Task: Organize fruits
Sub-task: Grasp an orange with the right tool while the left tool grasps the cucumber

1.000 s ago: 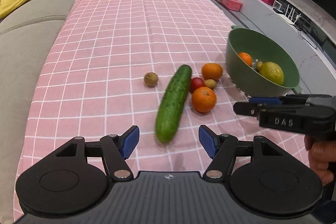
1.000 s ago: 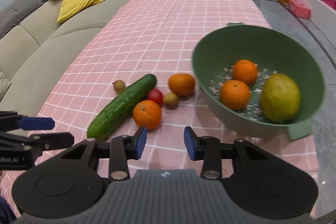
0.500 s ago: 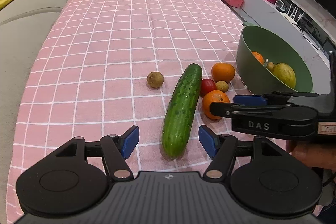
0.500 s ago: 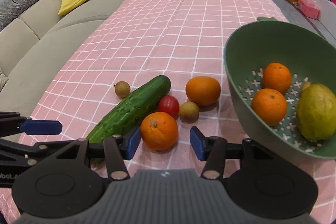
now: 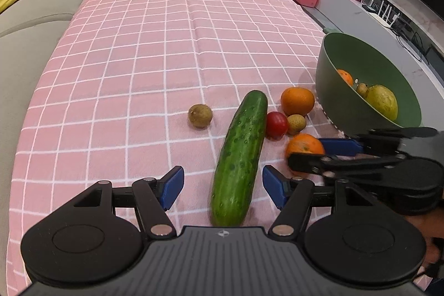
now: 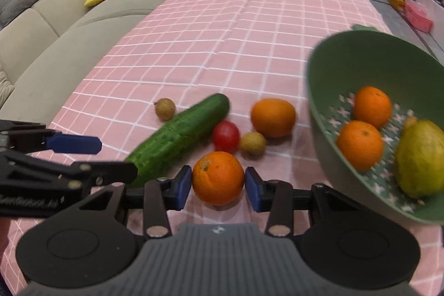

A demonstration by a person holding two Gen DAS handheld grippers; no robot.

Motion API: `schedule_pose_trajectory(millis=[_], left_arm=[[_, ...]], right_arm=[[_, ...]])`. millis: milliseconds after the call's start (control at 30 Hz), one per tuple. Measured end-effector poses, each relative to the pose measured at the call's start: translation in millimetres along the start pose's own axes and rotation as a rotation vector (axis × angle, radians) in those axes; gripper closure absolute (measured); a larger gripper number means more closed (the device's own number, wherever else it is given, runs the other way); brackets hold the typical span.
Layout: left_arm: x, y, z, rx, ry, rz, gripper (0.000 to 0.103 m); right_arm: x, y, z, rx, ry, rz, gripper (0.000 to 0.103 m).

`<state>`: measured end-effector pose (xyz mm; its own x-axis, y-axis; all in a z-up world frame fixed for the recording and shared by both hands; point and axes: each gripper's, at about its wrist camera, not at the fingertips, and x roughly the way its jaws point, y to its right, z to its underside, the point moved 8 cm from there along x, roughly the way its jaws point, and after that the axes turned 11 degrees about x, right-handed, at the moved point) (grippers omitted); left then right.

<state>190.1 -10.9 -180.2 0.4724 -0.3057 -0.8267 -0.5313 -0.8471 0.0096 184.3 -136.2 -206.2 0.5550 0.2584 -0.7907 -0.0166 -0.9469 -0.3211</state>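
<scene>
Right claw (image 6: 218, 186) closing – we see its pads bracketing the near orange (image 6: 217, 177), beside the bowl (image 6: 319, 113); left claw (image 5: 222, 189) spread, straddling the cucumber's (image 5: 241, 151) near end.

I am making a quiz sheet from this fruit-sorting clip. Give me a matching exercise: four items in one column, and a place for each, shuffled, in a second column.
Items
1. near orange
2. cucumber
3. yellow-green fruit
4. red fruit

Places
A. inside the green bowl
B. between the right gripper's closing pads
C. on the cloth, between the cucumber and a small brown fruit
D. lying between the left gripper's open fingers

Pairs: 1-B, 2-D, 3-A, 4-C
</scene>
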Motion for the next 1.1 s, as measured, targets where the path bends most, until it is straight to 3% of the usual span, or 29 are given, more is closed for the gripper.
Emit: schedule_pose_trajectory(millis=[333,600,767,1100], left_arm=[[32,22,-13,0.09,-0.037,-0.009,0.028],[46,25,-9,0.104,-0.062,-0.034,0.032],[48,21,-9,0.101,-0.063,-0.058,0.055],[39,24,-7,0.084,-0.044,-0.031,0.06]], right_arm=[[-21,30,9,0.022,-0.016,0.04,0.064],[-19,38,10,0.035,-0.023,0.046,0.064],[-19,38,10,0.032,-0.022,0.045,0.064],[-18,38,10,0.032,-0.023,0.044,0.065]])
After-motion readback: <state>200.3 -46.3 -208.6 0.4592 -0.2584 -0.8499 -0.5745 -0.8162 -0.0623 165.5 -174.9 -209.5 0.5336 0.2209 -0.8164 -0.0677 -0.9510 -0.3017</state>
